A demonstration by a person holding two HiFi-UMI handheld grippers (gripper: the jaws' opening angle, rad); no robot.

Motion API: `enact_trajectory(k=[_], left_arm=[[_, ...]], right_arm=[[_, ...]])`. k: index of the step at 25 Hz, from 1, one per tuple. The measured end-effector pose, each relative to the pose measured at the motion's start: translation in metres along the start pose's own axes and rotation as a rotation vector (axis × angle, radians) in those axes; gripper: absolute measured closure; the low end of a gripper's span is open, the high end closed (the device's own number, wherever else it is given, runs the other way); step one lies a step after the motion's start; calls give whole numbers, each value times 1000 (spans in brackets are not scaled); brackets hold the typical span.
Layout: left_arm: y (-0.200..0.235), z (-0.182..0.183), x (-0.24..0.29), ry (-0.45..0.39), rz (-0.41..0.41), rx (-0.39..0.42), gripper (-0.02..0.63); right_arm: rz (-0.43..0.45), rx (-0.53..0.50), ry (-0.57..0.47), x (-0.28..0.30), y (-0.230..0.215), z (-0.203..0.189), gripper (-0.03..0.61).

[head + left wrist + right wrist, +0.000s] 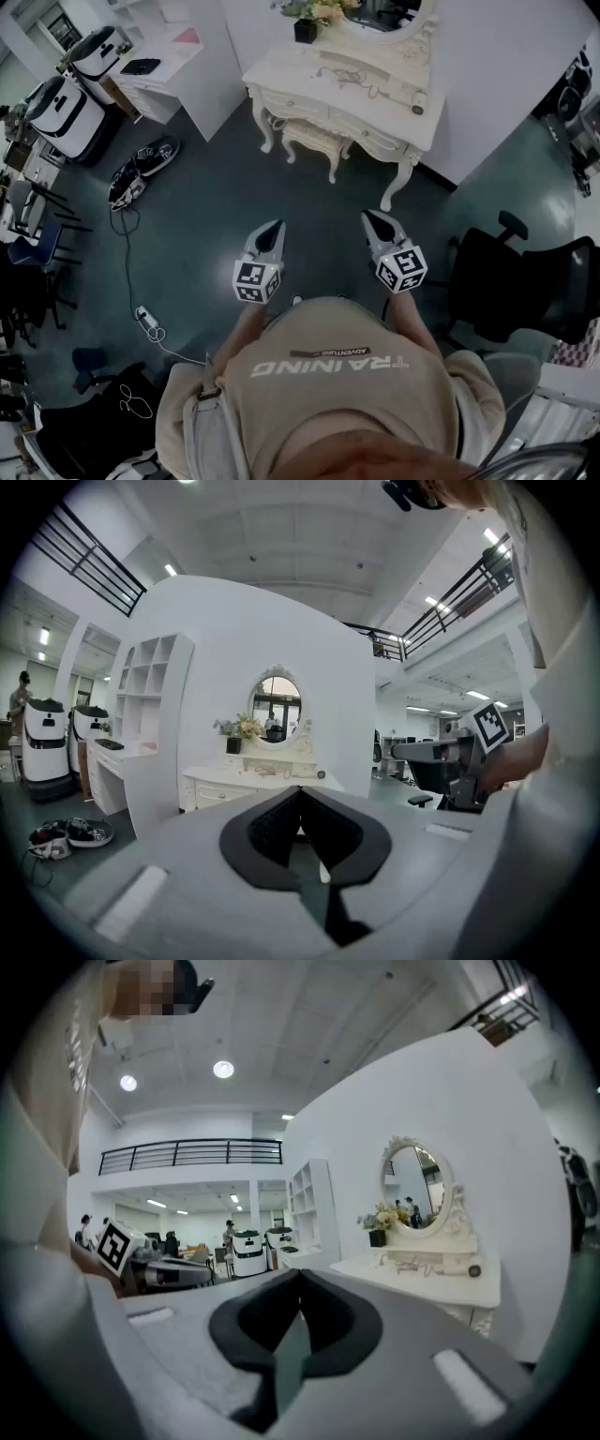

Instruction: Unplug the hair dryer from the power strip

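Note:
A white vanity table point(281, 67) stands some way ahead of me. On its right end lies a white cylinder with a dark end, seemingly the hair dryer point(415, 109) point(321, 774) point(474, 1270), with a loose white cord point(349, 77) on the tabletop beside it. I cannot make out a power strip on the table. My left gripper point(273, 231) point(300, 790) and right gripper point(375, 220) point(300, 1275) are held side by side in front of my chest, pointing at the table. Both are shut, with nothing between the jaws.
A white stool point(314, 141) sits under the vanity. A black office chair point(511, 281) is close on my right. On the floor to the left are shoes point(141, 169) and a white power strip point(147, 320) with a cable. Two white machines point(66, 112) stand far left.

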State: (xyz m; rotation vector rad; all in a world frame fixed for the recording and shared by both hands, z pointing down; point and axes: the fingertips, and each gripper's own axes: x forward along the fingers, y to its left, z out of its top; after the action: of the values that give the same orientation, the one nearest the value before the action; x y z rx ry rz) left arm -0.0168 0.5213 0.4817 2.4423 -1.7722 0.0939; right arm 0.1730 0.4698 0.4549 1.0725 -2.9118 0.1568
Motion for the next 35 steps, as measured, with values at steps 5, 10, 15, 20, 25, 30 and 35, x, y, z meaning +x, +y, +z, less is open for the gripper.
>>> enact_trajectory(k=[5,10,15,20,25,30,35], left_arm=[[-6,-5,-29,9,11,-4,607],[-2,-15,-36,0,40,-16,607],[17,-5,-25,-18,20,-21,607],[23,-10,-16,-12,-17,-44,607],[40,-11,-2,-7,-65,-55,607],[63,-11,16,4,-144,-33,607],[91,-21,40,15,-138,-59,607]], right_arm=[[30,59,12,-1,29,-15,575],[32,43,32,4,33,-21,575],[34,34,43,14,33,-18,575],[49,50,63,33,39,-21,575],[12,71,51,62,38,-17,575],[-19,68,57,93,38,-25,575],[-42,57,92,116,27,-41,575]])
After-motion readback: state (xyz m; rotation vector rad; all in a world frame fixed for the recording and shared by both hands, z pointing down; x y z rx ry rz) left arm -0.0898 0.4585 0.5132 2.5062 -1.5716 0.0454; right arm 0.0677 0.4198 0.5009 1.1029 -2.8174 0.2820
